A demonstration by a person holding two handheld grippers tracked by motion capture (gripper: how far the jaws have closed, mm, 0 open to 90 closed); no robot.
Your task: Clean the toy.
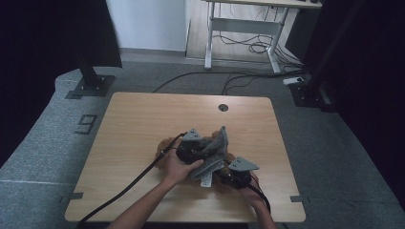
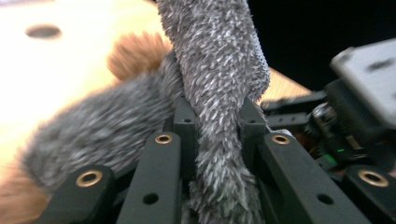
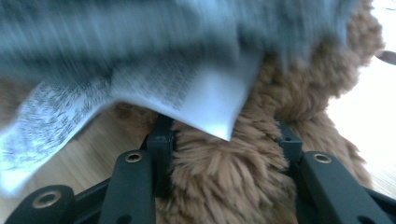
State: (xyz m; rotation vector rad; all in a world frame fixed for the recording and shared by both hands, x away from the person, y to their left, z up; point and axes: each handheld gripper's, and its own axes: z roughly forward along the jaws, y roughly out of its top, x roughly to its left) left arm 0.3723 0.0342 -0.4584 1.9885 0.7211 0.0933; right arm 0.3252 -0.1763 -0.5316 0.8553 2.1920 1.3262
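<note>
A brown plush toy (image 1: 165,143) lies at the middle of the wooden table (image 1: 143,114), wearing a grey fuzzy garment (image 1: 216,149). My left gripper (image 1: 206,149) is shut on a strip of that grey fabric (image 2: 219,70), which runs up between the jaws (image 2: 217,121). My right gripper (image 1: 218,174) is shut on the brown fur (image 3: 219,186) just below it, and its jaws (image 3: 224,140) hug the plush on both sides. A white printed label (image 3: 187,98) hangs from the grey garment over the brown fur, and it also shows as a label (image 1: 206,181) between the two grippers.
A round cable hole (image 1: 223,107) sits near the table's far edge. The left gripper's black cable (image 1: 133,183) trails to the front left corner. Black stand bases (image 1: 90,86) flank the table on the carpet. A white desk frame (image 1: 243,28) stands behind.
</note>
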